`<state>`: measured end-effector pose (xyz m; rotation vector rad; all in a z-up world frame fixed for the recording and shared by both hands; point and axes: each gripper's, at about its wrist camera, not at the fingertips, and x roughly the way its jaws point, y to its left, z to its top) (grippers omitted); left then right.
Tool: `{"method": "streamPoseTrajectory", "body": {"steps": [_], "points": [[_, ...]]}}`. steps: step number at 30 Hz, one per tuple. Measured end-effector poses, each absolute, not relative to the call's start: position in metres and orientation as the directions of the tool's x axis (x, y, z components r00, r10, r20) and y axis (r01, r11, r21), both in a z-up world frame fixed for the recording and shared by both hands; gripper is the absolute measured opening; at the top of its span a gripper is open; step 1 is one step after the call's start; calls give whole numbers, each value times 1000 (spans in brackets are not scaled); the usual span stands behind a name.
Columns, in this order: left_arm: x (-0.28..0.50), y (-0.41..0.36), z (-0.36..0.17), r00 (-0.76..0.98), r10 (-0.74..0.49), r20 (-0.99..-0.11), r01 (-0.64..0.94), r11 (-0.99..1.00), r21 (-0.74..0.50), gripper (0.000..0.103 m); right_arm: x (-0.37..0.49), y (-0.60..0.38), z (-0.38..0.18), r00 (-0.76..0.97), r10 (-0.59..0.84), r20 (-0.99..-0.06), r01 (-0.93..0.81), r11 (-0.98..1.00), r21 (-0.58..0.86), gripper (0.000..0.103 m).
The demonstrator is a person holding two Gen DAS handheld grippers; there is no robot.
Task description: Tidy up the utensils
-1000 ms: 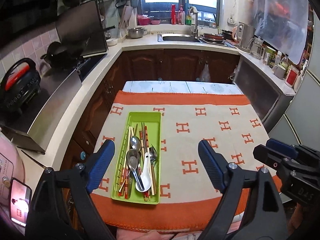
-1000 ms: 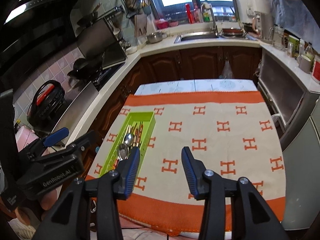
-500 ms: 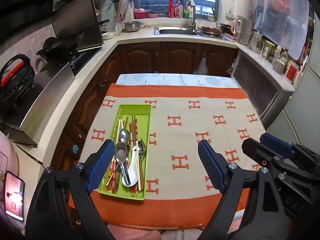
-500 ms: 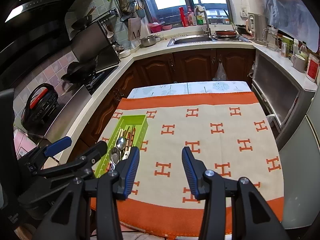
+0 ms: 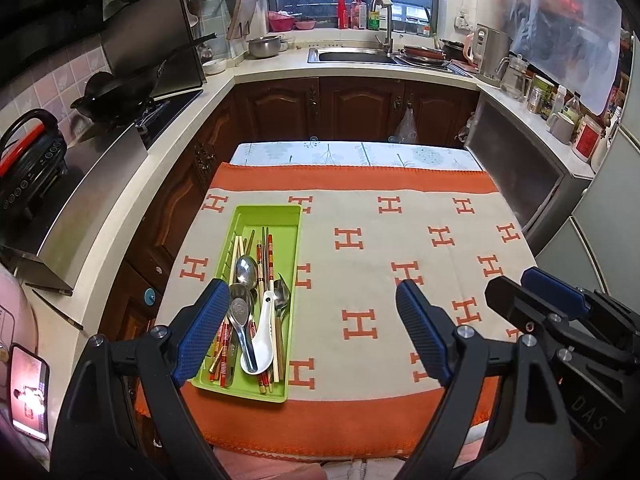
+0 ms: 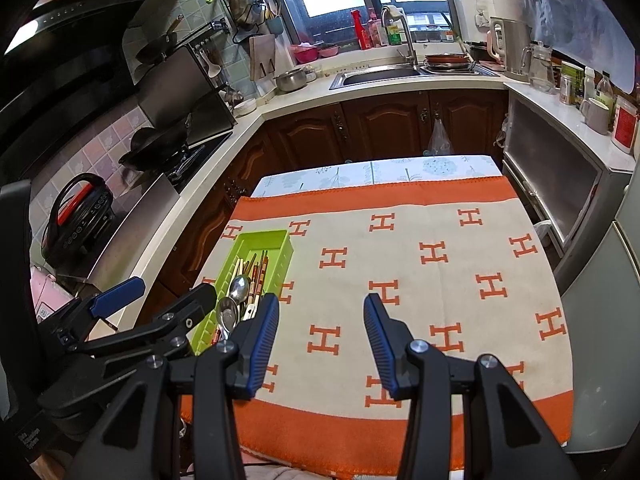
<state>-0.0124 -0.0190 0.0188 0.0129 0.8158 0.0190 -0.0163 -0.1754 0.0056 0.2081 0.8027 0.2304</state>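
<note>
Right, green tray (image 5: 280,216) sits on the left part of the cloth (image 5: 400,248), near its front edge, long side running away from me. Inside it I see a heap of utensils: a white ceramic spoon (image 5: 265,340) lying over the pile toward the near end, a metal spoon (image 5: 247,270) bowl-up further back, another metal spoon (image 5: 240,312) beside the white one, and red patterned chopsticks (image 5: 270,256) plus pale ones (image 5: 237,248) lying lengthwise. All mixed, nothing sorted.

Cloth is beige with orange H marks and orange borders, covering a small table; a strip of pale floral table cover (image 5: 352,154) shows at the far side.

My left gripper (image 5: 316,330) hangs above the near edge of the cloth, jaws spread wide, nothing between them; its left finger overlaps the tray's near-left corner in view, contact I cannot tell. My right gripper (image 6: 320,344) also hangs over the near part of the cloth, jaws apart and empty, just right of the tray. Each claw shows at the edge of the other's camera.

Around: kitchen counter with sink (image 5: 352,56) at the back under a window, wok (image 5: 120,92) on the stove at left, kettle (image 5: 490,54) at right.
</note>
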Motion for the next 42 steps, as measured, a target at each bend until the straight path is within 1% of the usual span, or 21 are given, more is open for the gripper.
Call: {"method": "streamPoseTrajectory", "body": {"steps": [42], "points": [[-15,-16,15,691,29,-723,-32,999,10,83,-16,-177,5,671,285,-684,-125,953,274,44]]}}
